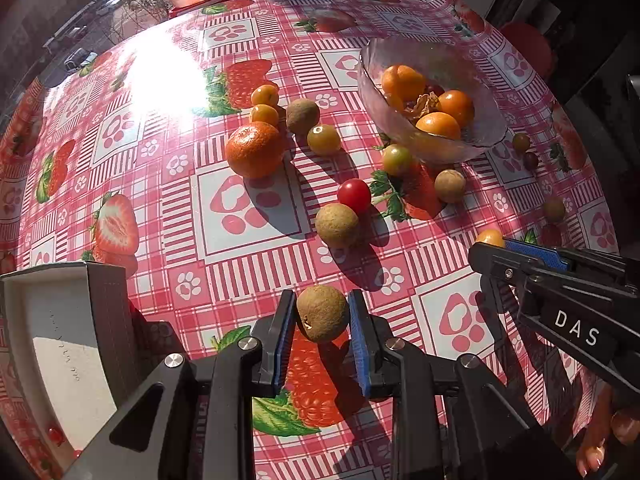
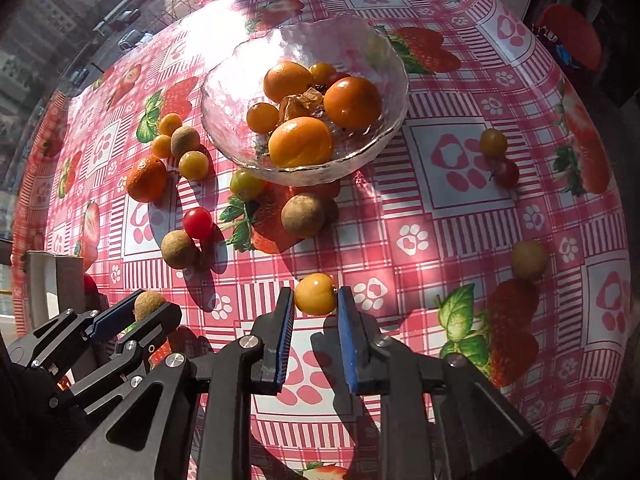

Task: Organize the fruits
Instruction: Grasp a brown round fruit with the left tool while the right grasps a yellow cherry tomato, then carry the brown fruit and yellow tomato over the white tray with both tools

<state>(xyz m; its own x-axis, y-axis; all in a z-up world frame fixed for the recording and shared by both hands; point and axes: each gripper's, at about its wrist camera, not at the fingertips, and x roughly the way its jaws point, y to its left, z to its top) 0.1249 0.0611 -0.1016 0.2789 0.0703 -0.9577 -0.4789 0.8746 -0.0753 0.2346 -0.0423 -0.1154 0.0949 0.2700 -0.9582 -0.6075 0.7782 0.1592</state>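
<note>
Scattered fruits (image 1: 337, 225) crowd the approach to the glass bowl (image 1: 472, 142)

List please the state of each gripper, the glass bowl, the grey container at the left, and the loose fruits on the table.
left gripper: shut on a brown longan.
right gripper: shut on a yellow berry.
glass bowl: upright, partly filled with orange fruits.
grey container: open; contents mostly hidden.
mandarin: loose on the tablecloth.
red cherry tomato: loose, beside another longan.
</note>
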